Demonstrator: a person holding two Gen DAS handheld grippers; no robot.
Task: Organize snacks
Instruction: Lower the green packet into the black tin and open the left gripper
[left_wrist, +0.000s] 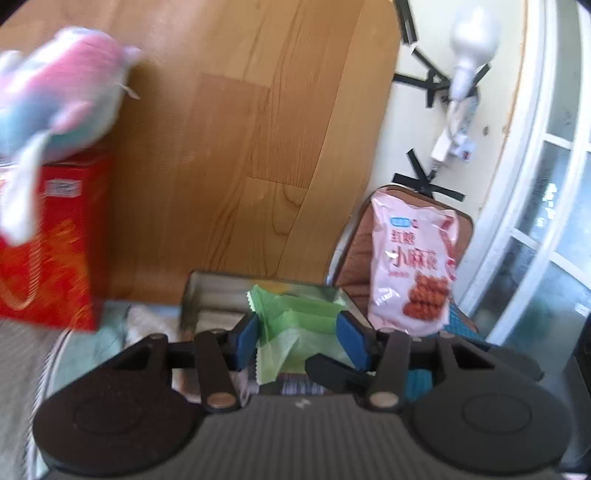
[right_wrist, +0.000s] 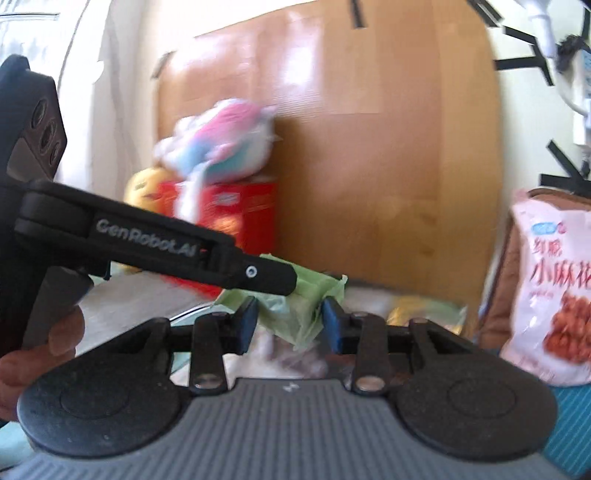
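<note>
In the left wrist view, a green packet (left_wrist: 295, 317) is pinched at six o'clock by the left gripper (left_wrist: 301, 336), jaws narrowed onto it; a pink snack bag (left_wrist: 413, 266) leans at three o'clock.

In the right wrist view, the right gripper (right_wrist: 290, 325) is clamped on the same packet. A shared lift seems underway; placing it demands matched hands.

The left tool (left_wrist: 299, 336) clamps a light green snack packet (left_wrist: 291, 321) between its blue pads (left_wrist: 248, 338). Behind it lies a shallow metal tray (left_wrist: 221, 291). A pink snack bag (left_wrist: 413, 266) leans at right, and a red box (left_wrist: 51, 243) carrying a pastel plush toy (left_wrist: 62, 96) stands at left.
</note>
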